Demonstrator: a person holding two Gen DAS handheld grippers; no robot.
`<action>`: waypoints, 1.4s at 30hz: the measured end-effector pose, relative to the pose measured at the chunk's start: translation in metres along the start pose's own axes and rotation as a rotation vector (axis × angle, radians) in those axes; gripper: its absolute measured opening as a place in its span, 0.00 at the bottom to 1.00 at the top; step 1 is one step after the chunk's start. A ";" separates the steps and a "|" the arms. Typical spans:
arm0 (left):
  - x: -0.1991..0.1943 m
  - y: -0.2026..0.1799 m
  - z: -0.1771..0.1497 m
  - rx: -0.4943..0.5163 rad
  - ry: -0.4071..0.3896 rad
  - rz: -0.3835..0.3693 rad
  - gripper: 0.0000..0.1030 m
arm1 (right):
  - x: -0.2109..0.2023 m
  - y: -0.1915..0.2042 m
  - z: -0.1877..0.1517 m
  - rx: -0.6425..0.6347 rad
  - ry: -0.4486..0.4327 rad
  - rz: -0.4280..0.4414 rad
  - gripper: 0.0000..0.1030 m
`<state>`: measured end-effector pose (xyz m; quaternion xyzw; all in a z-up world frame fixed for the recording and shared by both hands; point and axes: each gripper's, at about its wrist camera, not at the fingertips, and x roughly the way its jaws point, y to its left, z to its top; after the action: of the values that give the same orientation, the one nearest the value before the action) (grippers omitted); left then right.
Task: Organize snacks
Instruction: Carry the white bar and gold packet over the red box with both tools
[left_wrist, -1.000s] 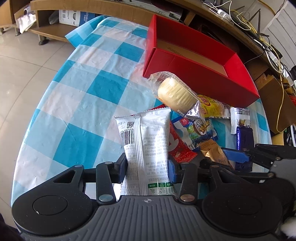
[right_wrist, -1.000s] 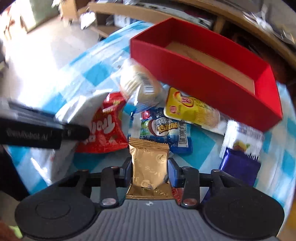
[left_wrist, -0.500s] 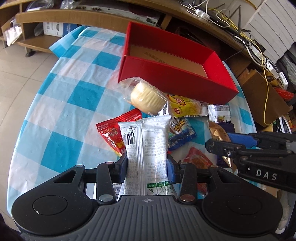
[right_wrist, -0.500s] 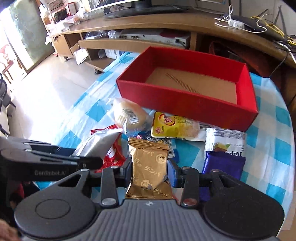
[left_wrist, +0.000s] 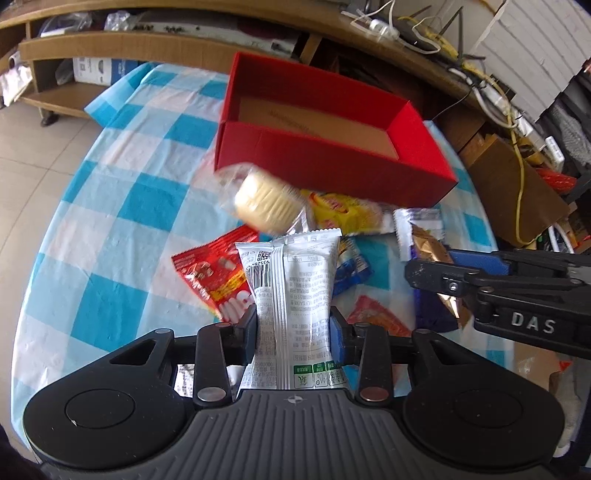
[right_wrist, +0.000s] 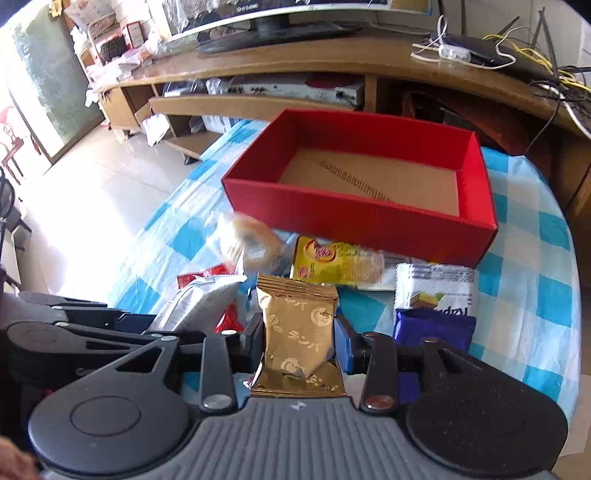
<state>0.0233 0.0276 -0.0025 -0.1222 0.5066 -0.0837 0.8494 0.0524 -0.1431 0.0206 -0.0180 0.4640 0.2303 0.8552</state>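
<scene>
In the left wrist view, we see the left hand-held gripper (left_wrist: 293, 328) at lower centre, its jaws clamped on a white snack packet (left_wrist: 291, 295) that stands upright between them. The right hand-held gripper (right_wrist: 300, 341), at lower centre of the right wrist view, is clamped on a gold snack packet (right_wrist: 299, 336).

Behind both, at upper centre of each frame, we find the open red box (right_wrist: 354, 218) on the table (left_wrist: 122, 192), which is covered with a blue-and-white checked cloth; its brown floor is bare.

The loose snacks lie in a cluster just below the box's near wall: a round pale cake in clear wrap (left_wrist: 267, 203), a yellow packet (right_wrist: 334, 262), a red packet (left_wrist: 214, 275), a white sachet (right_wrist: 434, 288) and a purple packet (right_wrist: 432, 330).
</scene>
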 end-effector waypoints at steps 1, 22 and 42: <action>-0.003 -0.003 0.002 0.006 -0.011 -0.009 0.44 | -0.002 -0.001 0.001 0.004 -0.007 0.001 0.44; 0.009 -0.045 0.094 0.101 -0.152 -0.014 0.43 | 0.010 -0.041 0.074 0.099 -0.096 -0.070 0.44; 0.092 -0.037 0.164 0.104 -0.149 0.116 0.41 | 0.112 -0.091 0.143 0.120 -0.034 -0.124 0.45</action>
<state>0.2104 -0.0123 0.0055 -0.0541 0.4434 -0.0511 0.8932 0.2541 -0.1466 -0.0045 0.0086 0.4605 0.1489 0.8750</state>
